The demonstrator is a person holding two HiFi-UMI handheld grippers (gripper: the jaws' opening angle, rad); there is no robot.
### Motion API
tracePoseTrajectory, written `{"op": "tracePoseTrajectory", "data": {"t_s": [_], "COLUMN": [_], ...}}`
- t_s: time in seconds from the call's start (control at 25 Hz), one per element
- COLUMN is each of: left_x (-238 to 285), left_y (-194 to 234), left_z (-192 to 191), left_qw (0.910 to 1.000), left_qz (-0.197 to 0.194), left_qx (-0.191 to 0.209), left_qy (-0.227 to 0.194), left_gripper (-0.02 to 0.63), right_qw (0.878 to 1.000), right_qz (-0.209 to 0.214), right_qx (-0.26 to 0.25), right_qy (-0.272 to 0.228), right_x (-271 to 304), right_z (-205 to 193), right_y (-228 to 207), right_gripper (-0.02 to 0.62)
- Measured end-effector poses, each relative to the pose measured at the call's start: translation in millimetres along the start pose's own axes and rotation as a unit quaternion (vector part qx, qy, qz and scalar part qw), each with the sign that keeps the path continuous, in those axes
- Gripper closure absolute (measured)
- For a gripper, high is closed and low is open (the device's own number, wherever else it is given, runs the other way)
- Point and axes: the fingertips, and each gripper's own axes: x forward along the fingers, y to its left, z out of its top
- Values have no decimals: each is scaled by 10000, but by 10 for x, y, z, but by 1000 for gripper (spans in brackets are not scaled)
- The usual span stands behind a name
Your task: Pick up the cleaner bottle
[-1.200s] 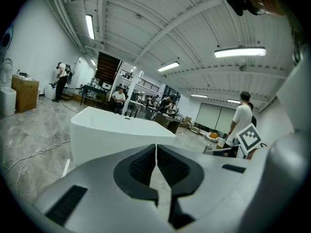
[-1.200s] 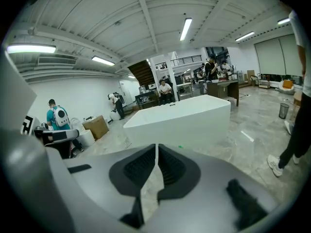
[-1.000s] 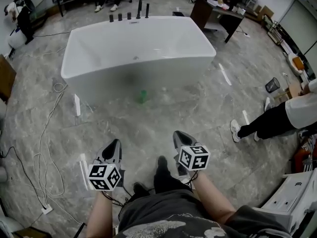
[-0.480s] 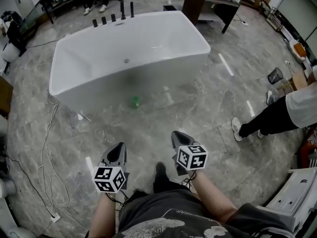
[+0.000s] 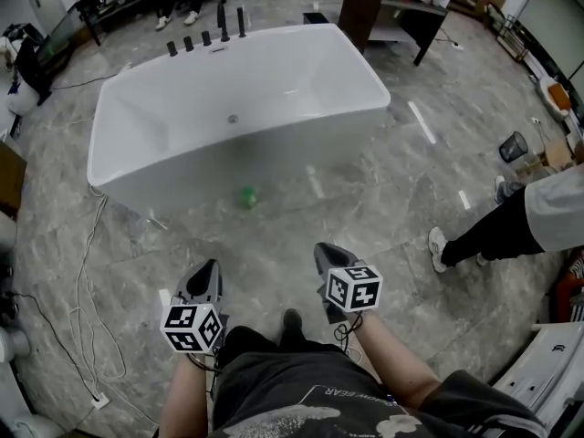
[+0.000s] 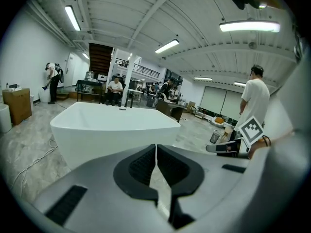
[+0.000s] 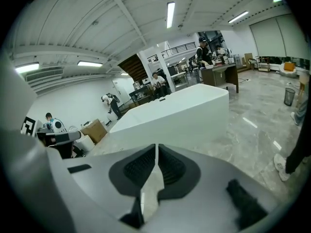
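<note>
A small green thing, apparently the cleaner bottle, stands on the grey stone floor at the foot of the white bathtub. In the head view my left gripper and right gripper are held side by side well short of it, both pointing toward the tub. Each is shut with nothing between its pads. In the left gripper view the left gripper points at the bathtub. The right gripper points at the same bathtub. Neither gripper view shows the bottle.
Black taps stand at the tub's far end. White cables trail over the floor on the left. A person stands at the right beside a white appliance. A dark desk stands behind the tub.
The tub and the green bottle have shifted left and slightly down in the head view as I walked closer. Both grippers stay shut and side by side.
</note>
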Motion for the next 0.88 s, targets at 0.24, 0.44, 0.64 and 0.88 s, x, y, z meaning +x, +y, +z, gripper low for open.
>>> {"op": "tracePoseTrajectory", "data": {"t_s": [0.24,0.44,0.64,0.88], "left_x": [293,524,702,908], "left_y": [260,529,772,1100], "left_z": [49,99,185,156], "left_qw": [9999,9995,9988,9972], "left_qz": [5,-202,-419,-543], "left_qx": [-87,-181,-222,-441], "left_qy": [58,129,144,257], "left_gripper": [584,586,584,584], "right_qw": [9999,9998,9989,9970], "right_qz": [-1,-131,-423,-645], "right_qx": [-27,-4,129,384], "right_qy": [120,124,133,202], "right_x": [372,607,819,1219], "right_z": [114,235,335,328], "right_y": [63,208,205,288], "right_gripper": [561,561,561,561]}}
